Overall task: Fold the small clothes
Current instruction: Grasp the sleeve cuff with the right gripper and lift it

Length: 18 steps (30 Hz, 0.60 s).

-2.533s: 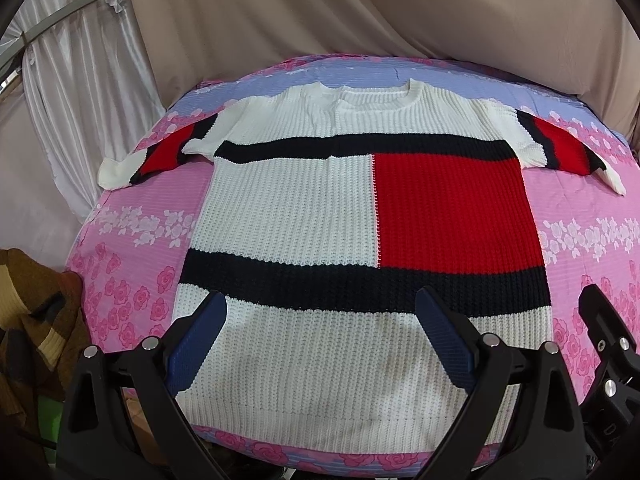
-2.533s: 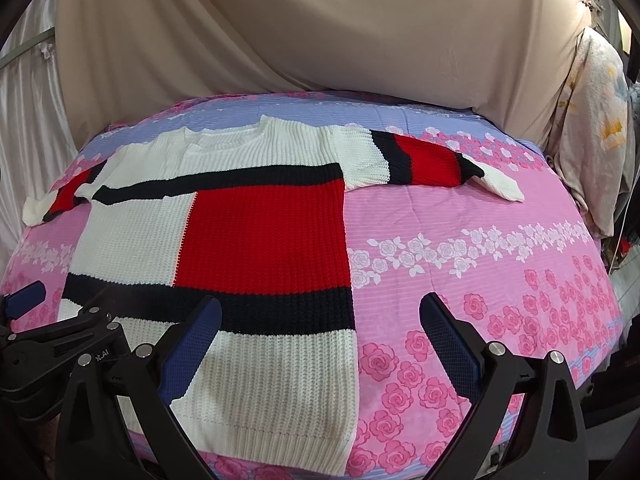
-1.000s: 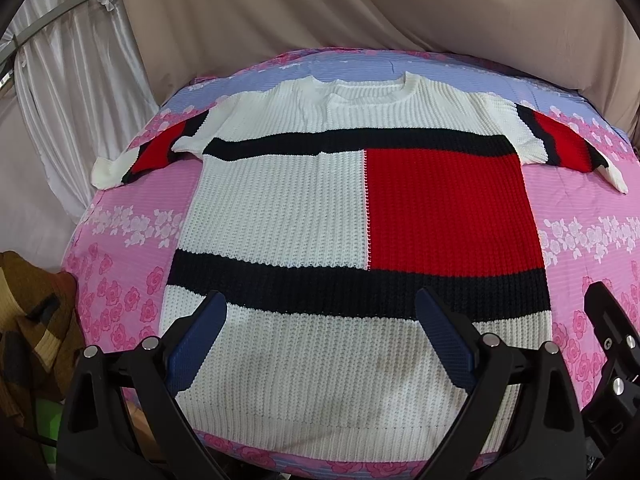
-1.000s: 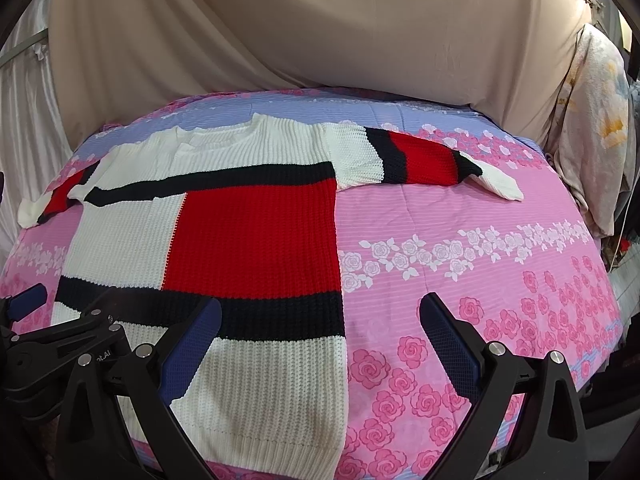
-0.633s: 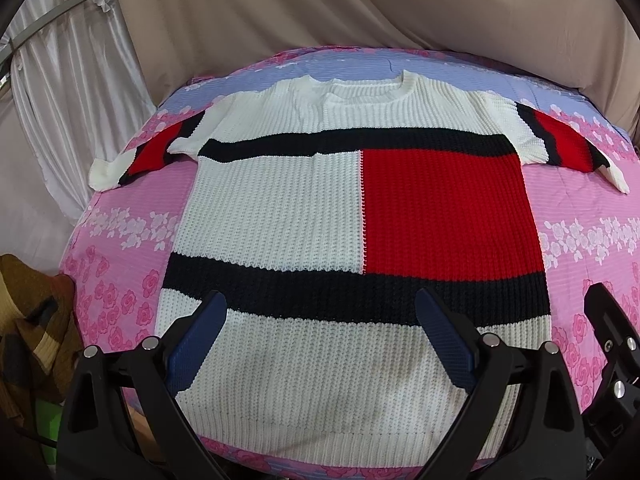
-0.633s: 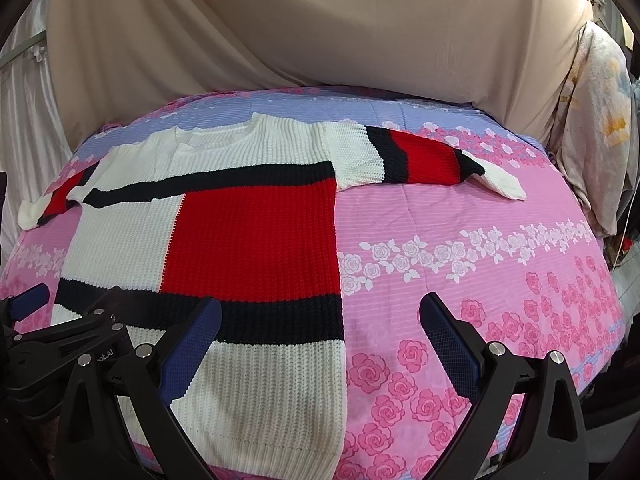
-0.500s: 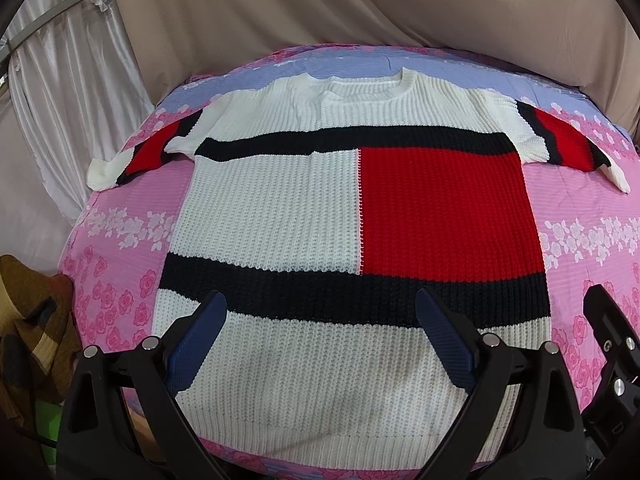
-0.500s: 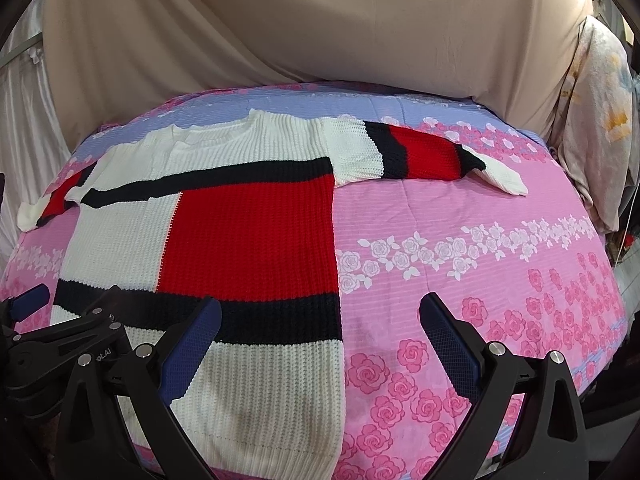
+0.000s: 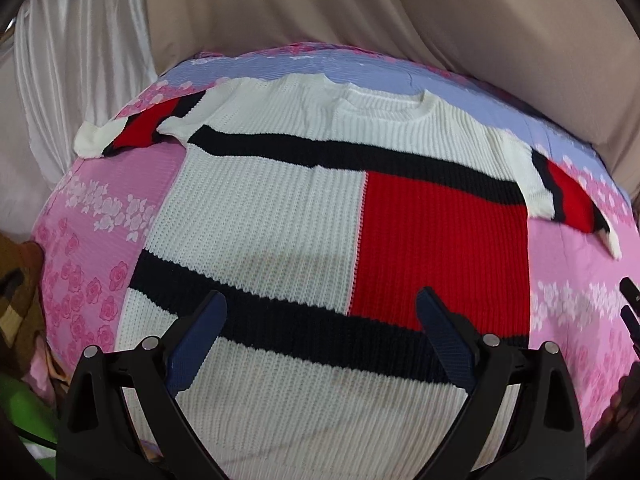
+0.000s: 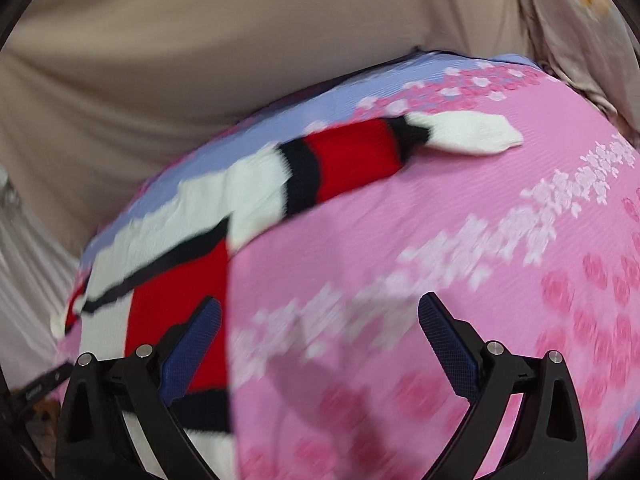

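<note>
A knitted sweater (image 9: 280, 216) in white, red and black blocks lies flat, face up, on a pink flowered bedsheet (image 9: 96, 208), both sleeves spread out. My left gripper (image 9: 320, 320) hovers open over the sweater's lower half, nothing between its blue pads. In the right wrist view, which is blurred, the sweater's right sleeve (image 10: 352, 164) with its white cuff stretches toward the upper right. My right gripper (image 10: 320, 324) stands open above bare sheet (image 10: 440, 240), to the right of the sweater's side edge.
Beige drapes (image 9: 360, 12) hang behind the bed and a white curtain (image 9: 80, 60) at the left. A brown patterned cloth (image 9: 16, 300) lies off the bed's left edge. A pale flowered fabric (image 10: 572, 8) hangs at the far right.
Both views have tilted. The right gripper has swung rightward and forward toward the right sleeve, its view now motion-blurred. The left gripper has moved closer over the sweater. Both stay open.
</note>
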Tool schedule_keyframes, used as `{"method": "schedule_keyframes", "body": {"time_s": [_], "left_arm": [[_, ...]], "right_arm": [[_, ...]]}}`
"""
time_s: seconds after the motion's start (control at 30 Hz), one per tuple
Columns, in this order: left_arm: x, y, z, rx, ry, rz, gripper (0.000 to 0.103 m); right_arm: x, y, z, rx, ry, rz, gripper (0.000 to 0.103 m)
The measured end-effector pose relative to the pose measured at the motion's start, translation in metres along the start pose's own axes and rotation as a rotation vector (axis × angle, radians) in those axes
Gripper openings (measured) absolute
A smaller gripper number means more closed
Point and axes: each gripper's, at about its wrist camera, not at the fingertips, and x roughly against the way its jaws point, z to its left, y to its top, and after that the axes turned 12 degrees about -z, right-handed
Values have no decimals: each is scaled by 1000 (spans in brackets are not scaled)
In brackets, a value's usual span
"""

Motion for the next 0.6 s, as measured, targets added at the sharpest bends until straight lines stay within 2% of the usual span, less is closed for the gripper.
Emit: {"method": "schedule_keyframes", "body": {"time_s": [0.13,0.27,0.3,0.33,0.37,0.43,0.47,0.53,0.6], "left_arm": [[-8,9,6,69,47,-5,93],[-11,13,12,83,113,-15,93],[-11,13,14,89,125,-14,93],[-11,13,17,97,137,-13,93],[-11,13,20,103,144,-10,93],[-11,13,26,116,159,-5,93],[-12,13,29,121,164,-3,93],[-13,14,35,129,167,-3,93],[-14,15,40,138,166,-3,93]], "right_arm": [[-53,46,-66,-163,4,3,96],[-103,73,-100,-270,-4,19,95],[-113,77,-104,-301,-3,26,84],[-122,80,-108,-327,-2,34,68],[-129,84,-110,-350,0,39,59],[-137,94,-106,-364,2,39,18],[-139,102,-99,-344,-3,34,10],[-134,123,-70,-273,11,2,9],[-124,143,-28,-201,83,-34,9]]}}
